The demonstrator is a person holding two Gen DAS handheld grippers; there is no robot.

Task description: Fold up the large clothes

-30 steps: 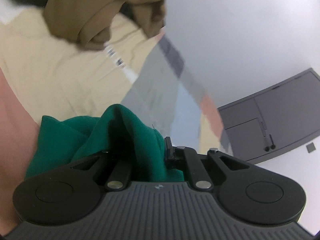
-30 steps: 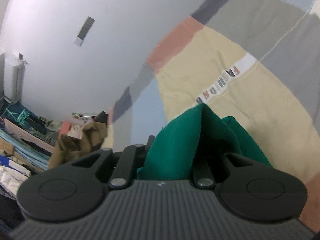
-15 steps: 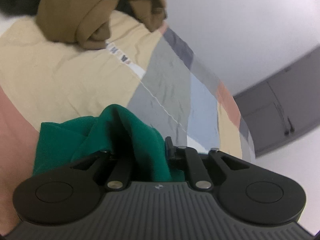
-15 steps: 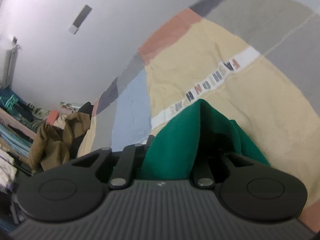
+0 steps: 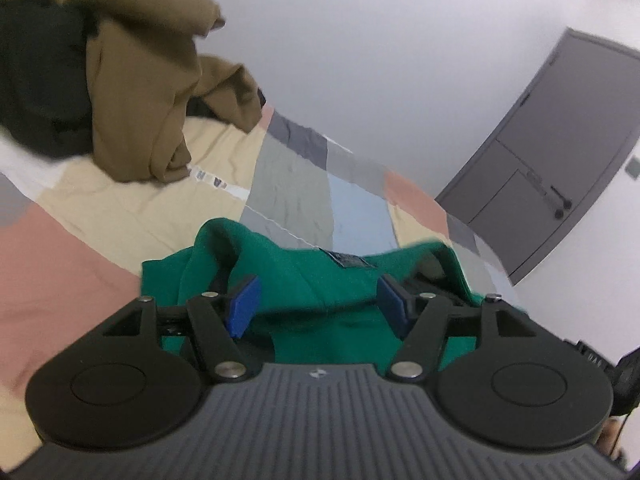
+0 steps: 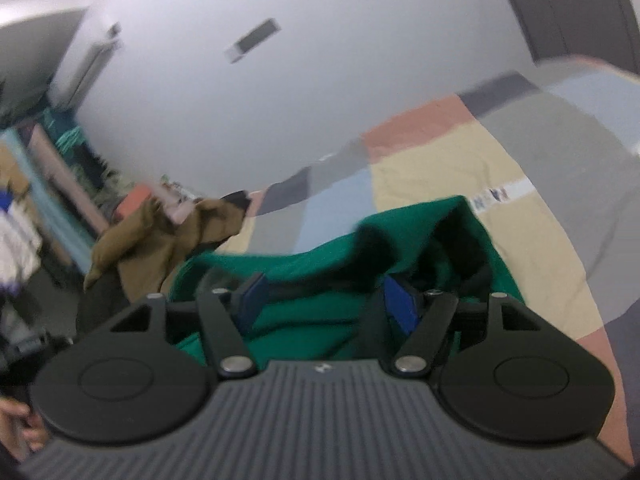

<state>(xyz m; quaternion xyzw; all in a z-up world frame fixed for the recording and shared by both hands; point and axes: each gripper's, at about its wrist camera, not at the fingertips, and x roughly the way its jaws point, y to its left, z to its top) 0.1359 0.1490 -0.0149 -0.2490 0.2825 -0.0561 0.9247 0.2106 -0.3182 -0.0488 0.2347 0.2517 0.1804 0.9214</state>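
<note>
Jaws of both grippers have just opened, pads apart; rumpled green garment [image 5: 320, 280] lies loose between them.

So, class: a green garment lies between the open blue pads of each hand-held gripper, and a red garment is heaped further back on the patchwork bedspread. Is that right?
Not quite. The heaped garment is brown, not red, as the left wrist view shows. The green garment and the patchwork bedspread are as stated.
</note>
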